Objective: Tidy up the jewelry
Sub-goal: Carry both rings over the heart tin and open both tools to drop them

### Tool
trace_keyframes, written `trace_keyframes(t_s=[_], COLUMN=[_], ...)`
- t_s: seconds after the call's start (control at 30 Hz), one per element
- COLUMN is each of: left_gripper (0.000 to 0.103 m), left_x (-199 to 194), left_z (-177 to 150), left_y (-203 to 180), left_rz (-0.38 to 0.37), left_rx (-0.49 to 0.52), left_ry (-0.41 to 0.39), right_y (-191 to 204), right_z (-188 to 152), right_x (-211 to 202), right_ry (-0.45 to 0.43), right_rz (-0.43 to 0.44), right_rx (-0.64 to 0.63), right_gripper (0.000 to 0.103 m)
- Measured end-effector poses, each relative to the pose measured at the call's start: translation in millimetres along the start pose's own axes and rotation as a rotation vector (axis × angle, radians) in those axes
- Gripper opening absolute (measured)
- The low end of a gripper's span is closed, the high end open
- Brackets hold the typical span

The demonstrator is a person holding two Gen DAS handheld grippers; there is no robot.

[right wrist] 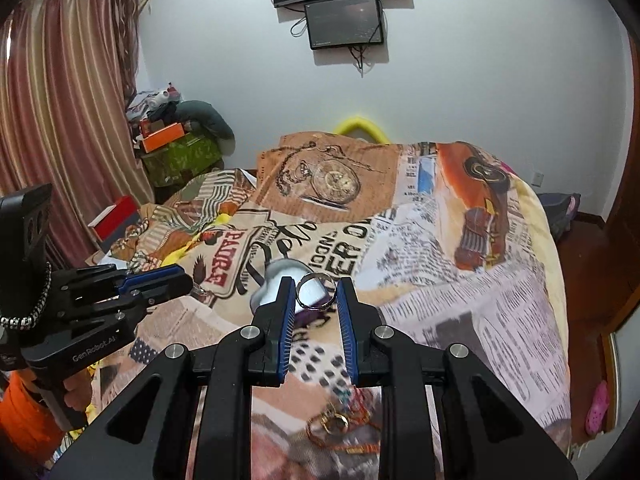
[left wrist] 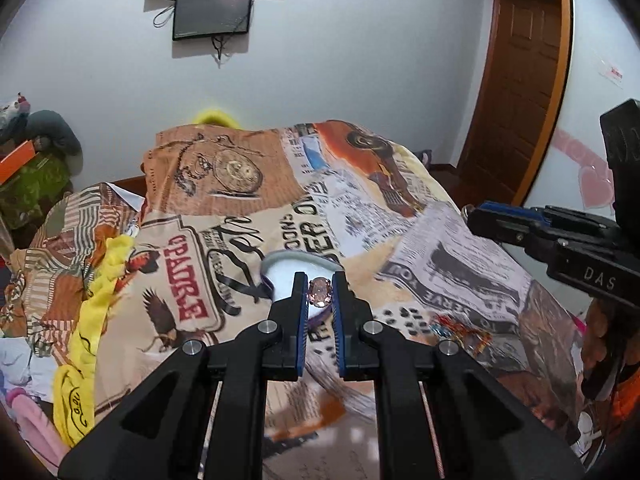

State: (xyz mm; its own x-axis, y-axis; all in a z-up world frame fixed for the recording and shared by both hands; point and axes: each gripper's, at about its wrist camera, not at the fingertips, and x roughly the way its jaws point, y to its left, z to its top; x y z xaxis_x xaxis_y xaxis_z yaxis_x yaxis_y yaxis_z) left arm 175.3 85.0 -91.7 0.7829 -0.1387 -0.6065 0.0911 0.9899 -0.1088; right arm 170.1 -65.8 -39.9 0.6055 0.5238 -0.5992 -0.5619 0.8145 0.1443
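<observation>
My left gripper [left wrist: 319, 294] is shut on a pink oval gem ring [left wrist: 319, 295], held above the bed. Behind it lies an open heart-shaped jewelry box [left wrist: 298, 266] with a white lining. My right gripper [right wrist: 314, 295] is shut on a silver ring [right wrist: 315, 293], held just above the same box [right wrist: 280, 274]. The right gripper shows at the right edge of the left wrist view [left wrist: 476, 218], and the left gripper shows at the left of the right wrist view [right wrist: 186, 280]. A small pile of gold and coloured jewelry [right wrist: 340, 424] lies on the bedspread below the right gripper.
The bed is covered by a printed patchwork bedspread [right wrist: 440, 300]. Yellow cloth [left wrist: 100, 280] lies at its left. Boxes and clutter [right wrist: 172, 144] stand by the curtain. A wooden door [left wrist: 516, 80] is at the right. Screens [right wrist: 344, 20] hang on the wall.
</observation>
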Motion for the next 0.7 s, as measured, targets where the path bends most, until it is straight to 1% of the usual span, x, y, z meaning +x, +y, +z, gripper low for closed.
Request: trace_keyframes(t_s=[0.1, 0.23, 0.37, 0.57, 0.7], left_gripper=[0.011, 0.011, 0.011, 0.011, 0.011], left_x=[11.7, 31.7, 55.1, 87.0, 106.9], left_z=[6.9, 12.0, 15.1, 13.3, 7.5], left_y=[11.5, 21.1, 28.2, 32.2, 31.9], left_rz=[0.008, 0.004, -0.027, -0.046, -0.051], left_rx=[-0.022, -0.038, -0.059, -0.063, -0.057], left_ry=[0.006, 0.03, 0.067, 0.115, 0.155], right_y=[2.4, 1.3, -0.2, -5.6, -9.1], right_z=[3.1, 6.3, 9.5, 11.2, 10.9], right_x=[10.4, 30.1, 54.3, 84.8, 101.8], right_ry=[-0.006, 0.013, 0.056, 0.113, 0.158], right_rz=[-0.012, -0.009, -0.001, 0.002, 0.036], right_rx=[-0.007, 0.003, 0.001, 0.006, 0.035], right_gripper=[0.019, 0.019, 0.019, 0.019, 0.019])
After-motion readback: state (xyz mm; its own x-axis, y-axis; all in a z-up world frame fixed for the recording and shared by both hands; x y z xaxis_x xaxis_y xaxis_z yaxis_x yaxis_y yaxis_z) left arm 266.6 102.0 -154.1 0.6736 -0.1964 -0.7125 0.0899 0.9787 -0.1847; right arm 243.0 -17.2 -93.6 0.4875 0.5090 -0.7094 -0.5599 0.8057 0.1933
